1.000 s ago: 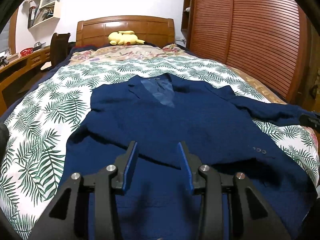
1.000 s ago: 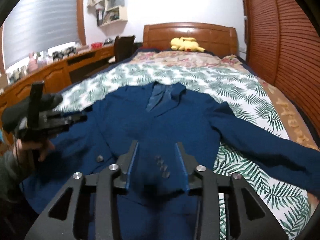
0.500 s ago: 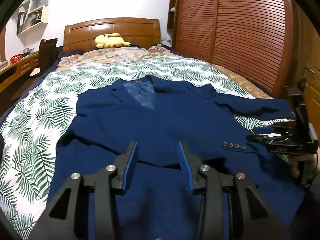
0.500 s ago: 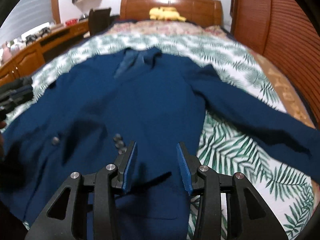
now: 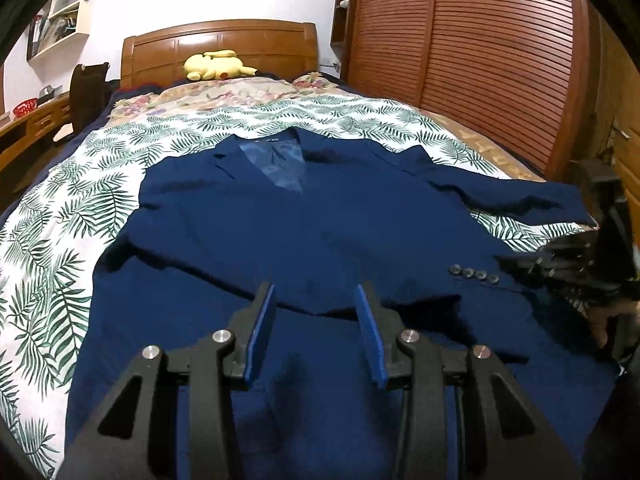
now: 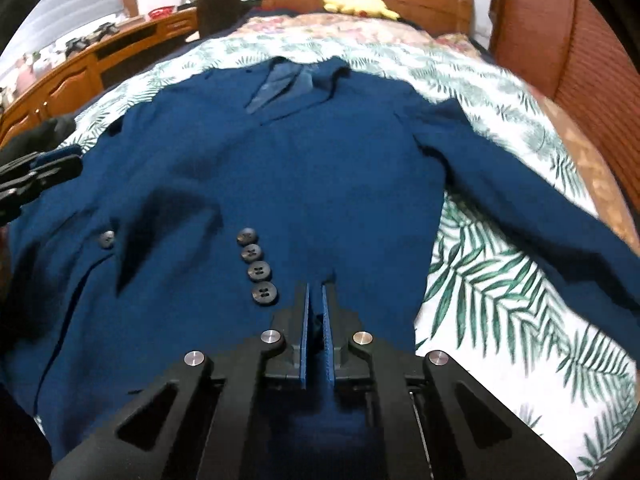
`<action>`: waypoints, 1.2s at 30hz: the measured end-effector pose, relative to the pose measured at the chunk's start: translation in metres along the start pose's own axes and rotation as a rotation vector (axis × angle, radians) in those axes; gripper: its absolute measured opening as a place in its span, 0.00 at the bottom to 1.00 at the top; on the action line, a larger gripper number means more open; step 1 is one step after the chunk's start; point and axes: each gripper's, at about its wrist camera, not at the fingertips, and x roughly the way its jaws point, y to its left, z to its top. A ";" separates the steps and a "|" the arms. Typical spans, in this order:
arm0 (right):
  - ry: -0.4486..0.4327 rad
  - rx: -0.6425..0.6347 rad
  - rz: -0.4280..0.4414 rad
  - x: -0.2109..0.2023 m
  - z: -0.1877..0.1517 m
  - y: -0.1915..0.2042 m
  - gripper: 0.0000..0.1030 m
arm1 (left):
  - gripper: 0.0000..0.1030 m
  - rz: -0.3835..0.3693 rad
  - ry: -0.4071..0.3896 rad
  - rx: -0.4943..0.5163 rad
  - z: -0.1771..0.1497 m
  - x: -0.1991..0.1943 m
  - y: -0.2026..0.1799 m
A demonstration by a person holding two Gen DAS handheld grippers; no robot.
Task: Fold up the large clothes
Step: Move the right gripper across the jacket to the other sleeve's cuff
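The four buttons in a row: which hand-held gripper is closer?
Right. The right hand-held gripper pinches the jacket beside the buttons; the left hand-held gripper hovers farther away.

A palm-leaf print bedspread [image 5: 80, 216] is covering the bed, with a floral quilt [image 5: 224, 94] lying beyond it toward the wooden headboard [image 5: 218, 46]. A yellow plush toy [image 5: 216, 65] is resting against that headboard. Slatted wooden wardrobe doors [image 5: 472, 60] are running along one side. Along the other, a wooden counter [image 6: 80, 76] is carrying a red basket [image 5: 25, 109], and a dark chair [image 5: 86, 92] is standing beside the bed.
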 end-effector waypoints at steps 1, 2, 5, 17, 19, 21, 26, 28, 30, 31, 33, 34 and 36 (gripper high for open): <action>-0.015 0.005 -0.016 -0.006 0.001 -0.002 0.03 | 0.39 0.002 0.002 0.002 0.000 0.001 0.000; -0.032 0.013 -0.037 -0.012 0.001 -0.005 0.03 | 0.39 0.006 0.003 0.006 -0.001 0.002 -0.001; -0.070 0.030 -0.120 -0.022 0.005 -0.014 0.03 | 0.39 0.019 0.011 0.011 -0.002 0.006 -0.002; -0.085 0.058 -0.073 -0.016 0.010 -0.008 0.45 | 0.39 0.031 0.014 0.026 0.000 0.009 -0.007; -0.080 0.047 -0.024 -0.014 0.011 -0.001 0.45 | 0.39 0.029 0.009 0.029 0.002 0.009 -0.010; -0.062 0.029 -0.008 -0.008 0.011 0.006 0.45 | 0.39 0.023 0.001 0.030 0.004 0.010 -0.014; 0.048 -0.014 -0.006 0.022 0.005 0.016 0.47 | 0.39 0.002 -0.008 0.025 0.011 0.013 -0.022; 0.050 -0.015 -0.002 0.025 0.004 0.016 0.48 | 0.39 -0.005 -0.009 0.026 0.013 0.014 -0.027; 0.042 0.001 0.011 0.022 0.004 0.013 0.49 | 0.39 -0.020 -0.014 0.025 0.017 0.016 -0.031; 0.035 0.015 0.012 0.019 0.003 0.010 0.49 | 0.39 -0.026 -0.017 0.025 0.018 0.016 -0.032; 0.020 0.039 -0.001 0.012 0.001 0.005 0.50 | 0.39 -0.038 -0.017 0.026 0.020 0.018 -0.035; 0.011 0.051 -0.008 0.009 0.001 0.002 0.50 | 0.39 -0.042 -0.017 0.027 0.021 0.019 -0.036; -0.008 0.076 -0.031 -0.002 0.000 -0.008 0.51 | 0.39 -0.055 -0.012 0.026 0.023 0.022 -0.038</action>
